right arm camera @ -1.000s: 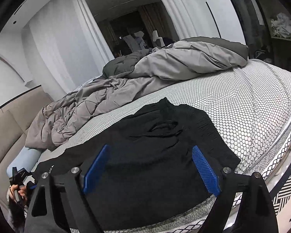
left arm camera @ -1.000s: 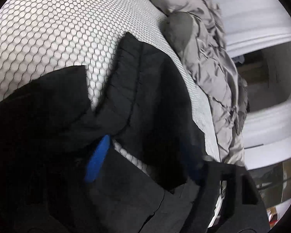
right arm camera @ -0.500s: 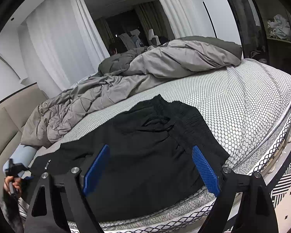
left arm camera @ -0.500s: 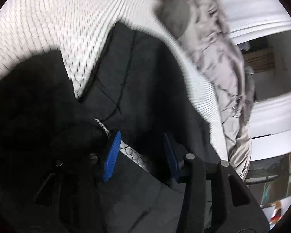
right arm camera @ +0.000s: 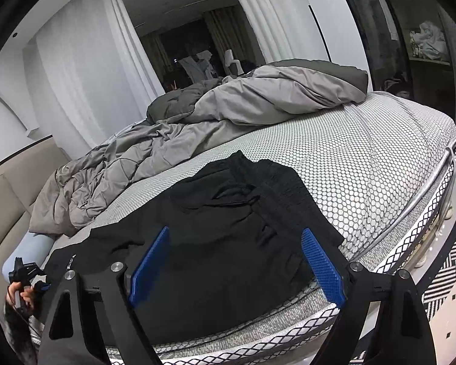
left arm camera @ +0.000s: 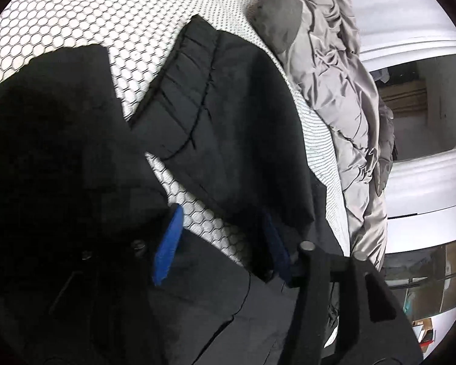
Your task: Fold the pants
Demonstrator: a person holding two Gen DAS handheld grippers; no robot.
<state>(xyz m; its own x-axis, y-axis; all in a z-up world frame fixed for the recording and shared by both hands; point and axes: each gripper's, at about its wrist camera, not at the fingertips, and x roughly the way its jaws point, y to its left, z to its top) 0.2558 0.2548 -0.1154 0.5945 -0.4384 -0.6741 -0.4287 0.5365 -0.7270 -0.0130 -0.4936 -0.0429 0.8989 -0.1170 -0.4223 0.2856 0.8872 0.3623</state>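
The bed (right arm camera: pixel 364 152) fills both views, its honeycomb-patterned mattress bare except for a grey duvet (right arm camera: pixel 228 112) heaped toward twelve o'clock in the right wrist view. The black pants (right arm camera: pixel 228 222) lie spread on the mattress at six o'clock, near its front edge, the waistband end bunched toward one o'clock and the legs running off toward eight o'clock.

In the left wrist view the two leg ends part in a V, with a wedge of mattress showing between them. The left gripper (left arm camera: pixel 222 246) sits right at that spot. Its fingers have just been opening again after a brief squeeze; they now stand about half apart, one blue pad against the dark cloth at seven o'clock, the other half buried in the fold at five o'clock. Between them there seems to be mostly mattress and only a cloth edge, though the dark fabric makes this hard to judge. That reads as a grab that did not take, so the leg end probably needs pinching afresh before any fold.

The right gripper (right arm camera: pixel 237 266) hovers over the pants, fingers wide apart and holding nothing.
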